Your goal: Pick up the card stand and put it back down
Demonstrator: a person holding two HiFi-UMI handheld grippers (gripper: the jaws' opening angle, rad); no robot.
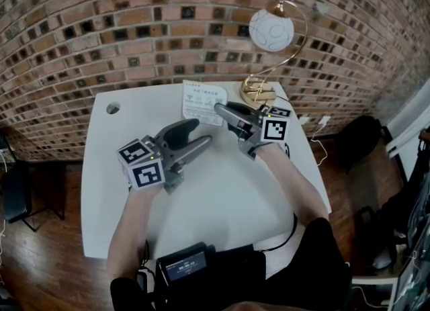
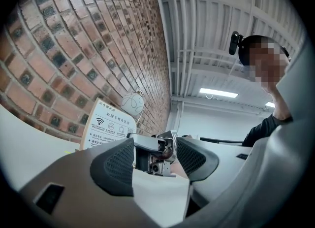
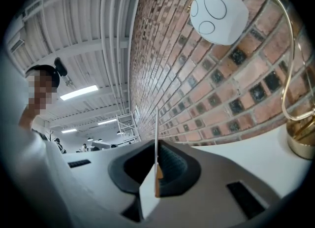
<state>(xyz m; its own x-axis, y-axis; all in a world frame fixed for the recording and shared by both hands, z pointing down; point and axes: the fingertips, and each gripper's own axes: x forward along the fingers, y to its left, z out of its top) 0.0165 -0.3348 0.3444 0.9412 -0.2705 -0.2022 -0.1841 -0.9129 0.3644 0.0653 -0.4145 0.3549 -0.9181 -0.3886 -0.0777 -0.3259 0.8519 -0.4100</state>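
The card stand (image 1: pixel 200 101) is at the far side of the white table (image 1: pixel 107 189), close to the brick wall (image 1: pixel 134 27). It is a white card with small print on it, and it stands up. My right gripper (image 1: pixel 222 110) has its jaws shut tight on the card's right edge. In the right gripper view the thin card sits edge-on between the two dark pads. I cannot tell if the bottom of the card touches the table.

My left gripper (image 1: pixel 201 131) is nearer to me and to the left of the right one. Its jaws are wide apart and hold nothing. It points toward the card and the right gripper but touches neither.

Just right of the card is a lamp (image 1: pixel 271 29) with a round white ball on a bent gold arm. Its gold foot (image 1: pixel 257 92) stands on the table right behind my right gripper, very close to it.

A small round hole (image 1: pixel 113 108) is in the table far to the left. At the near edge, close to me, is a black box (image 1: pixel 187 263) with a small screen. On the wood floor (image 1: pixel 40 249) to the right lie a black bag (image 1: pixel 356 138) and white cables (image 1: pixel 319 128).
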